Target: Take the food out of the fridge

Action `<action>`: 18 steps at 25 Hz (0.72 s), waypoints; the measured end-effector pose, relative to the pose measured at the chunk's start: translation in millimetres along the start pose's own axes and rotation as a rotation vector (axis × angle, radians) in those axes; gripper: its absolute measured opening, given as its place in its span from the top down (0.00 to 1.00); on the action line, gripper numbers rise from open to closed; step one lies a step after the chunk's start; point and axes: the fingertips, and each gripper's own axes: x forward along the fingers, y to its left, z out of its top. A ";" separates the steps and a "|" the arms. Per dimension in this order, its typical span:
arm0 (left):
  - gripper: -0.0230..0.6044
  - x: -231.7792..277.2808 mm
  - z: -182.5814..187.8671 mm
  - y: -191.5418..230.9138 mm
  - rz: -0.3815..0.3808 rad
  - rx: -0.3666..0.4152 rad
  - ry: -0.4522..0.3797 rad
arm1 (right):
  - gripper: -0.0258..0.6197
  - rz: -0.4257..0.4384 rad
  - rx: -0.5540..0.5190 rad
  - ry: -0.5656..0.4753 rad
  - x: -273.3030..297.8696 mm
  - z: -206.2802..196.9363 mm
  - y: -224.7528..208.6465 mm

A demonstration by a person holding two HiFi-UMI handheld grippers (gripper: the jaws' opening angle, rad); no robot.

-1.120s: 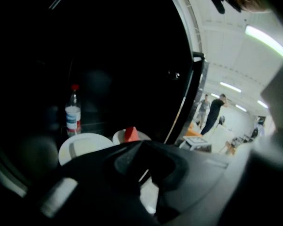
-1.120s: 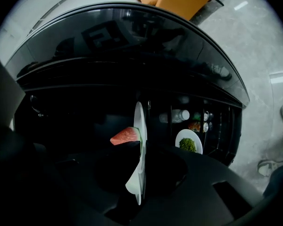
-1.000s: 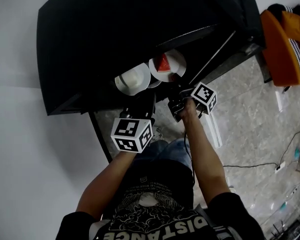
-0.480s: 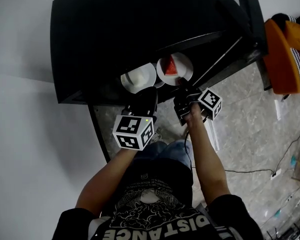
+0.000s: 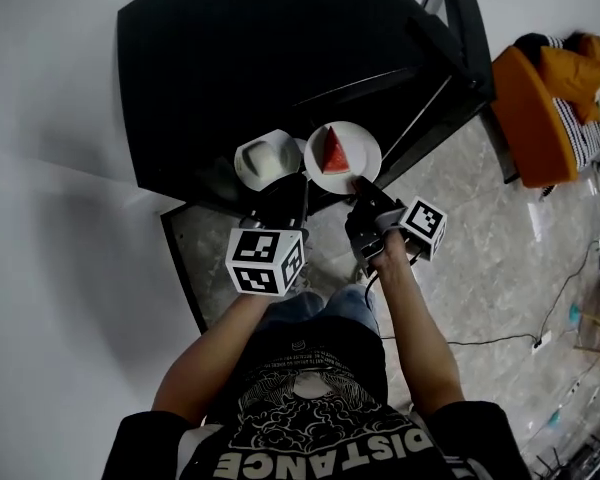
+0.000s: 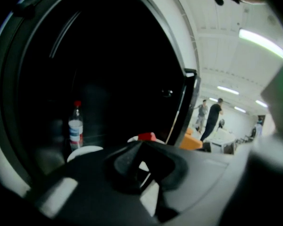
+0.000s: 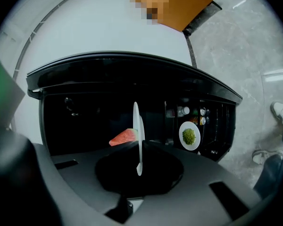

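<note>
- As both grippers stand just in front of the open fridge (image 5: 280, 48), the step in hand reads as drawing two dishes clear of it.
- The right gripper (image 5: 360, 186) is clamped on the near rim of the plate (image 5: 364, 140), which carries a watermelon slice (image 5: 332, 151). In the head view this plate sits at the fridge's front edge, outside the cavity.
- The left gripper (image 5: 280, 194) has its jaws drawn in narrow on a white dish (image 5: 265, 158), beside the plate and also at the fridge's front. A white edge shows between the jaws. The dish's contents cannot be made out.
- Inside the fridge remain a plate of green food (image 7: 189, 136) and a red-capped bottle (image 6: 76, 126), so the task appears only partly done.
- Judgement on the next move: both dishes need level carriage away from the fridge to a set-down place, and none is in view. Each is held by one edge only, so a tilt could let the slice slide.
- The floor (image 5: 480, 228) in front of the fridge is grey stone with a cable (image 5: 500, 340) across it.
- An orange seat (image 5: 525, 98) stands to the fridge's right.
- Two people (image 6: 212, 119) stand well beyond the fridge, under strip lights (image 6: 262, 41).
</note>
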 end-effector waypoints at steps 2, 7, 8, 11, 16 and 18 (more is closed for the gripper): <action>0.96 2.4 1.2 0.7 -0.016 0.008 -0.006 | 0.95 0.002 -0.004 0.003 -9.7 -4.3 7.4; 0.96 11.3 6.8 -2.3 -0.057 0.017 -0.032 | 0.95 0.011 -0.006 -0.007 -38.5 -10.7 29.9; 0.96 12.7 9.9 -4.3 -0.065 0.024 -0.040 | 0.95 0.015 -0.006 -0.011 -44.1 -11.6 35.7; 0.96 -3.7 32.0 -27.7 -0.071 0.046 -0.067 | 0.95 0.026 -0.007 -0.006 -81.9 -17.7 67.7; 0.96 -21.7 62.1 -58.9 -0.077 0.060 -0.102 | 0.95 0.058 -0.017 0.003 -132.2 -18.6 119.9; 0.96 -24.5 68.6 -64.4 -0.082 0.062 -0.111 | 0.95 0.077 -0.025 0.014 -142.9 -19.7 138.2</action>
